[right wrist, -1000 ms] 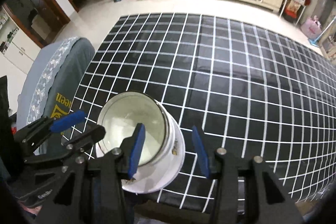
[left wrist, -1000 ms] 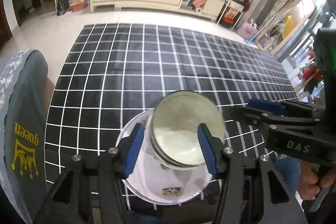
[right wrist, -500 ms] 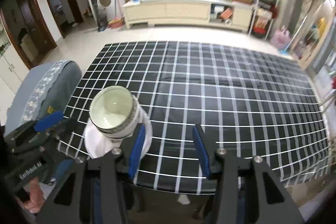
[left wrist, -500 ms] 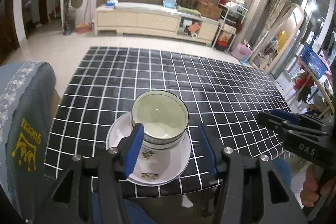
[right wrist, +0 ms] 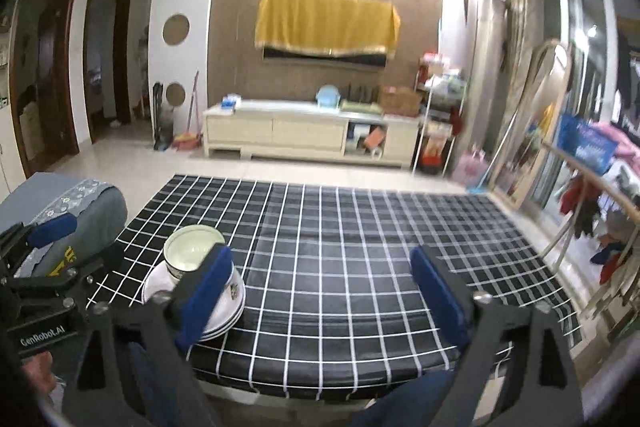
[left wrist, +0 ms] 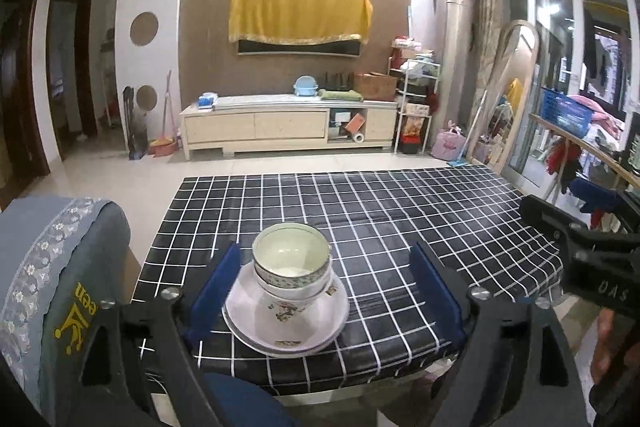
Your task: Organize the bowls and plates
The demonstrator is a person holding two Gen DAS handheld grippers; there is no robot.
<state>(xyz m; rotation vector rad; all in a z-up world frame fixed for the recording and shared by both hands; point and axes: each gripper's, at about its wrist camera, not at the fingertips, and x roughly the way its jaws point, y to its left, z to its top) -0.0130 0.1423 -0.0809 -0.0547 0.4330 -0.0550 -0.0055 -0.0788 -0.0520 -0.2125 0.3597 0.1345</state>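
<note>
Stacking looks finished: bowls [left wrist: 291, 269] nested on plates [left wrist: 286, 319] near the worktop's [left wrist: 400, 227] front-left corner (nothing else visible), both grippers' fingers [left wrist: 216, 287] having just spread apart, empty

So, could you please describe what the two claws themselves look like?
Both are black angular frames with silver screws and blue pads on each finger. The left claw reads "GenRobot.AI" on its body in the right wrist view; the right claw shows "DAS" lettering in the left wrist view.

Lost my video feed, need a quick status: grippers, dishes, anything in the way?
Left gripper and right gripper open, fingers just spread, nothing held. Bowls stacked on plates near table edge. Tablecloth otherwise bare.
</note>
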